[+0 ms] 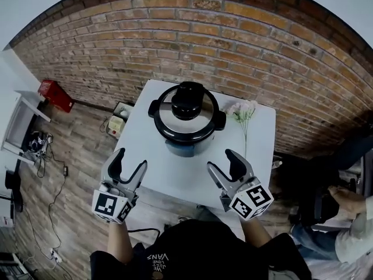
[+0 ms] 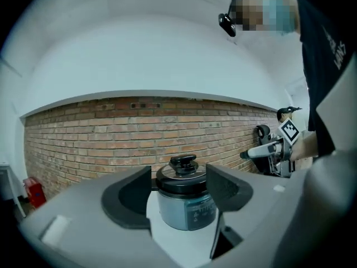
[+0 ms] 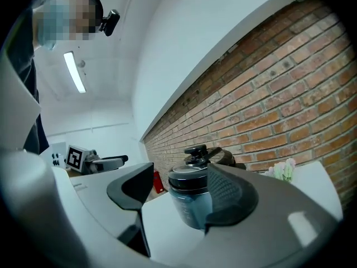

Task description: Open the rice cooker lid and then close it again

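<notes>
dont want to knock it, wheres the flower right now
In the head view the pink flower lies on the white table, just right of the rice cooker, near the brick wall.

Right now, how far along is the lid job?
Done: nothing that shows; the lid sits shut on the rice cooker. In hand: nothing; the left gripper and right gripper hover open near the table's front edge, touching nothing. Left: probably both opening and closing, though a shut lid alone cannot rule out a finished cycle.
</notes>
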A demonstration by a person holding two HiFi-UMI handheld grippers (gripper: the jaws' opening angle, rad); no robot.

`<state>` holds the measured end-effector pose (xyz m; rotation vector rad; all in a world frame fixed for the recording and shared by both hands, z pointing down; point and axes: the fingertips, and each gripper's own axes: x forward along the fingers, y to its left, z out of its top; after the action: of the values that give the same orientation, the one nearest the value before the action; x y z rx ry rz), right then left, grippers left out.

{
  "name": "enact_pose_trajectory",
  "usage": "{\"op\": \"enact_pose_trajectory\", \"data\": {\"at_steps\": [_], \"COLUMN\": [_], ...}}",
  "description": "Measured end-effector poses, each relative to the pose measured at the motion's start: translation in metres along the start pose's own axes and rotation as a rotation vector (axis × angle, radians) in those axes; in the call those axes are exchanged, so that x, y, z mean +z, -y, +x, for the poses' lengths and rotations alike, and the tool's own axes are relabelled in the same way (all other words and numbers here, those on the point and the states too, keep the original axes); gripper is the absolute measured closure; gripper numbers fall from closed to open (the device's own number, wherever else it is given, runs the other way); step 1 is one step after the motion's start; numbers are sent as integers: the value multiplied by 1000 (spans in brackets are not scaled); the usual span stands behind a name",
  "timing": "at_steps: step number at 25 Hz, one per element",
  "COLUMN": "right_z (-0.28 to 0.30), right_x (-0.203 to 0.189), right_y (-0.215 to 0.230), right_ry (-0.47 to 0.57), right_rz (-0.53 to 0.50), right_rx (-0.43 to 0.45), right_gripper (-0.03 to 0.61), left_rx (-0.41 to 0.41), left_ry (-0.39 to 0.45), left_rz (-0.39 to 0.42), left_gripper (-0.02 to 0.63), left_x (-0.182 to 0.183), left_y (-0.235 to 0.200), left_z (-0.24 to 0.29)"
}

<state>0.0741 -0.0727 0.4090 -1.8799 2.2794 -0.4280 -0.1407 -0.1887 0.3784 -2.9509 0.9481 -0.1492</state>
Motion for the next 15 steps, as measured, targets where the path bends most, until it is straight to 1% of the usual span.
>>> {"op": "enact_pose_trajectory", "data": {"at_steps": [3,7,10,12,14,15], "right_z": [-12,-29,-41,-48,-55,-58], "right_x": [-9,-23,-35,-41,-47,-48], "right_y": [-17,-41,-55,-61,-67,-70], "right_ry": [-10,-16,-28,-30,-28,-29], "right_rz": [-14,-21,-33,-39,-41,-45], "right_rx": [-12,-33,-42,-47,-55,-59], "right_gripper": [276,287,305,328,360,374], "left_rx": [5,9,35,60,64,60], "left_ry": [-8,-15,3,23,34,34], "left_rz": [-18,-37,-52,-60,-55,-55], "left_gripper": [318,370,427,488,561,577], "left_x": [-6,-12,-19,-24,-31,-34], "left_y": [9,17,22,25,29,32], "left_z": [-22,-54,-76,-89,-102,-108]}}
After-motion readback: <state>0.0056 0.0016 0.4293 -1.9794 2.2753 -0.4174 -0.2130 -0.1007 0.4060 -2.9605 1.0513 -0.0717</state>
